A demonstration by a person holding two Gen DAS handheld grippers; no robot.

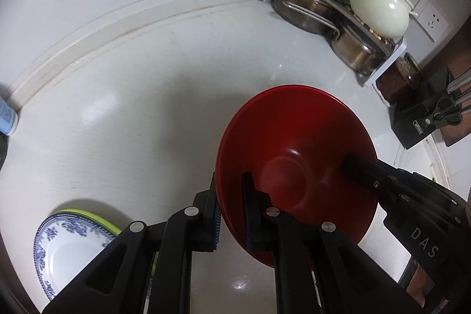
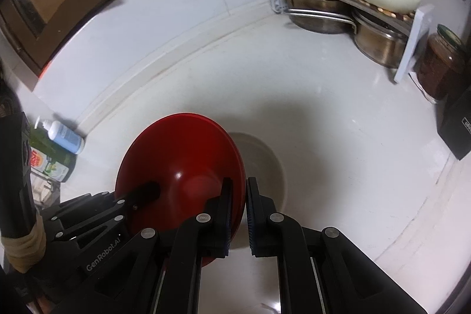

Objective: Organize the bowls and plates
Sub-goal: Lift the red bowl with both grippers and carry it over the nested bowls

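Both claws gripped the same red bowl and held it tilted above the white worktop, apparently clear of the surface. A second red rim showed just behind the bowl's far edge, so it may have been two nested bowls; this could not be settled.

Left claw: clamped on the bowl's near-left rim, one finger outside the wall and one inside. Right claw: clamped on the opposite rim in the same manner. In the left wrist view, the right claw's inner finger reached down the bowl's inside wall from the right.

In the right wrist view a pale, beige bowl sat on the worktop directly beyond the red bowl and was partly hidden by it.

At lower left of the left wrist view, a blue-and-white floral plate lay on a green-rimmed plate, well apart from the red bowl.

Back corner: a white rack carried steel pots and a cream lidded pot. Beside the rack stood a glass jar with dark reddish contents, and a black knife block.

Left edge, right wrist view: a small blue-labelled bottle and a green detergent bottle lay by the wall.
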